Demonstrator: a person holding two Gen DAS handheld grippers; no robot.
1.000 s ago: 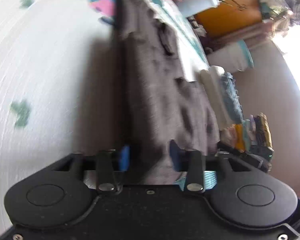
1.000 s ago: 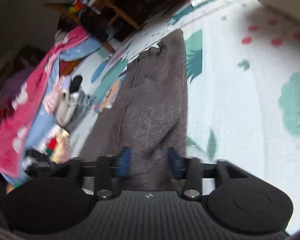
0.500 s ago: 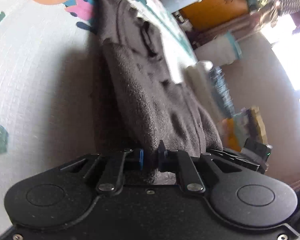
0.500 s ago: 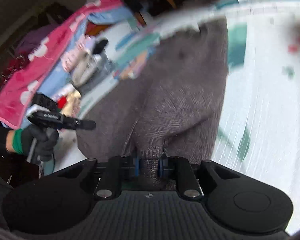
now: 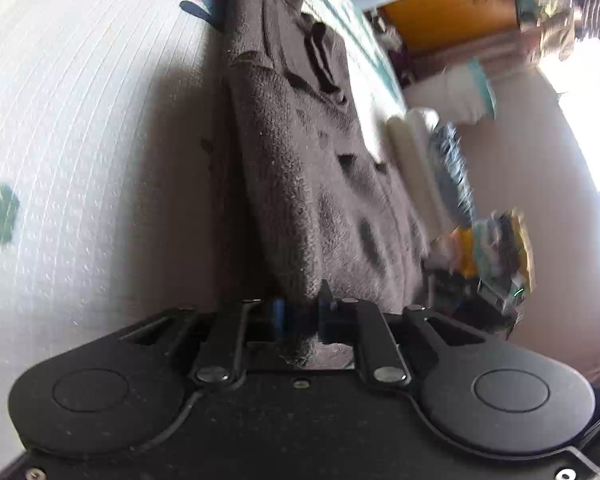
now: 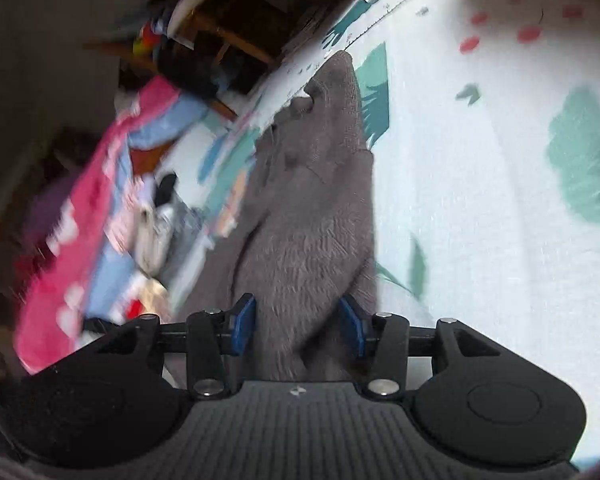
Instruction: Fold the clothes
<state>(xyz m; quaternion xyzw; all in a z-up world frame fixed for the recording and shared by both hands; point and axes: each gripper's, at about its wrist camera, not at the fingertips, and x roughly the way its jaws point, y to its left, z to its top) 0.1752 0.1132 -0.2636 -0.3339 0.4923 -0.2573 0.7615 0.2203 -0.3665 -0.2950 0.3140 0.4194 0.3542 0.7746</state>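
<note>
A dark grey knit sweater (image 5: pixel 300 152) lies lengthwise on the white patterned play mat (image 5: pixel 80 160). Its near edge rises off the mat into my left gripper (image 5: pixel 301 318). The jaws there are opening, but the blue pads (image 5: pixel 278 320) still pinch a bunch of the knit. In the right wrist view the same sweater (image 6: pixel 312 216) runs away from my right gripper (image 6: pixel 298 322). Those jaws are opening too; the pads (image 6: pixel 244 320) stand apart with a loose hump of fabric between them, not pressed.
Folded white and blue-grey clothes (image 5: pixel 432 168) and a colourful stack (image 5: pixel 496 248) sit right of the sweater. A pink and blue blanket (image 6: pixel 84 240) and small garments (image 6: pixel 156 224) lie at the mat's left edge, with wooden furniture (image 6: pixel 220 40) behind. Bare mat (image 6: pixel 480 200) spreads to the right.
Both grippers closed on the sweater's near edge half a second ago. Since then the right jaws have spread wide and the fabric has sagged; the left jaws have widened slightly.
</note>
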